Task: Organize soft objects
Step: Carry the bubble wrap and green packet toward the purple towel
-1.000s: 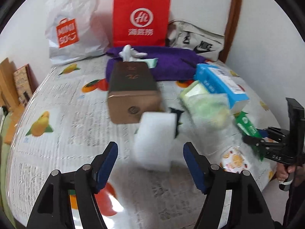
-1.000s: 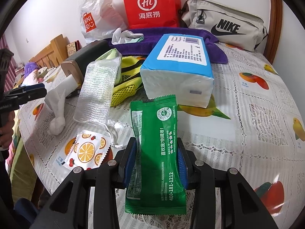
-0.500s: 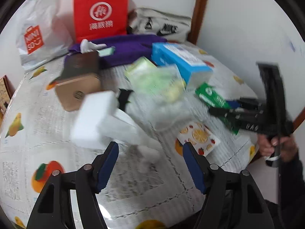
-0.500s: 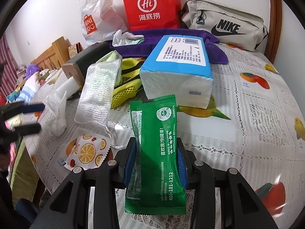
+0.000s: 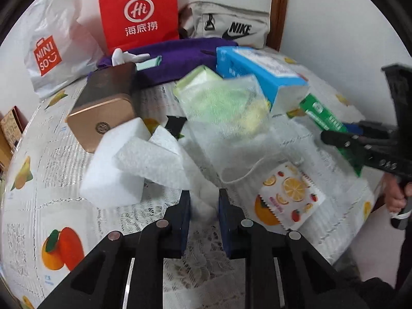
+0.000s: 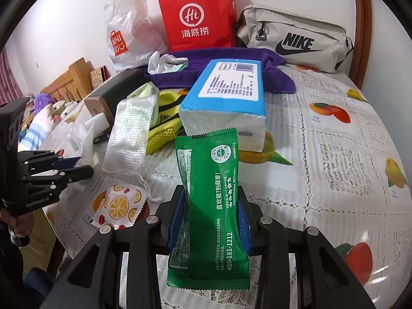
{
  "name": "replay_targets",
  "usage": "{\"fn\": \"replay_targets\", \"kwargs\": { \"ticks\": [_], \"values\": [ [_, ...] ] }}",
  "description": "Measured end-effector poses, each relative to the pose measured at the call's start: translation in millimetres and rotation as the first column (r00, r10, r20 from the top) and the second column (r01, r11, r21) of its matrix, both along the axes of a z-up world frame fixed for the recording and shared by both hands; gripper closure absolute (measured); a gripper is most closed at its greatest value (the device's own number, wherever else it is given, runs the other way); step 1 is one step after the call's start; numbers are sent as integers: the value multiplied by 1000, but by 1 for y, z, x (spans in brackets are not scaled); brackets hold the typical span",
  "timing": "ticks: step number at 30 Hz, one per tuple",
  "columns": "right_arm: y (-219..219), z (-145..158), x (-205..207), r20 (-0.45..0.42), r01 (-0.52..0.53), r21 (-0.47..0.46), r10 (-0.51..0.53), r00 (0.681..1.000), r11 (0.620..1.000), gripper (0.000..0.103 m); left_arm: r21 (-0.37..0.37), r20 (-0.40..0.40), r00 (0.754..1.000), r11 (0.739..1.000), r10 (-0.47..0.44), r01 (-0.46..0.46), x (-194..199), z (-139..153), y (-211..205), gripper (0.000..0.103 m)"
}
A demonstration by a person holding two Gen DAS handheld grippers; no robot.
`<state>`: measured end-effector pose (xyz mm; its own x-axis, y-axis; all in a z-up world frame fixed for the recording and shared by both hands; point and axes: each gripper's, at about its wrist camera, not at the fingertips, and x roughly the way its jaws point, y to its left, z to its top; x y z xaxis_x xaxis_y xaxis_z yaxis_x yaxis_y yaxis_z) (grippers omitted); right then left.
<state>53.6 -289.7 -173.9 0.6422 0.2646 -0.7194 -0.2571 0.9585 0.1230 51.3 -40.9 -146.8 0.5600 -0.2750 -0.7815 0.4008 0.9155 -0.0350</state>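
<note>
My left gripper (image 5: 204, 198) is shut on a corner of a crumpled white foam sheet (image 5: 154, 162), which rests against a white foam block (image 5: 113, 170). My right gripper (image 6: 211, 206) is shut on a green wet-wipe packet (image 6: 211, 200) and holds it upright above the table. A blue tissue pack (image 6: 231, 97), a clear mesh pouch (image 5: 226, 118) over yellow-green items, and an orange-print sachet (image 5: 289, 193) lie in the middle. The right gripper shows in the left wrist view (image 5: 334, 134); the left gripper shows in the right wrist view (image 6: 87, 166).
A gold-brown box (image 5: 103, 108) lies at left. A purple towel (image 6: 219, 64), a red paper bag (image 6: 198, 15), a white Miniso bag (image 5: 51, 41) and a grey Nike pouch (image 6: 296, 38) line the back wall. The fruit-print tablecloth (image 6: 334, 154) extends right.
My left gripper has swung right and down and closed on the white foam sheet; it was open before. The right gripper still holds the green packet.
</note>
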Motion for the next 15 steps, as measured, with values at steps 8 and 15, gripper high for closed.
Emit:
{"fn": "replay_targets", "kwargs": {
  "ticks": [8, 15],
  "values": [
    [5, 9, -1, 14, -18, 8, 18, 1000, 1000, 66, -73, 51, 997, 996, 60, -56, -11, 36, 28, 83],
    [9, 31, -2, 53, -29, 9, 29, 998, 1000, 66, -49, 37, 982, 981, 187, -185, 11, 43, 56, 83]
  ]
}}
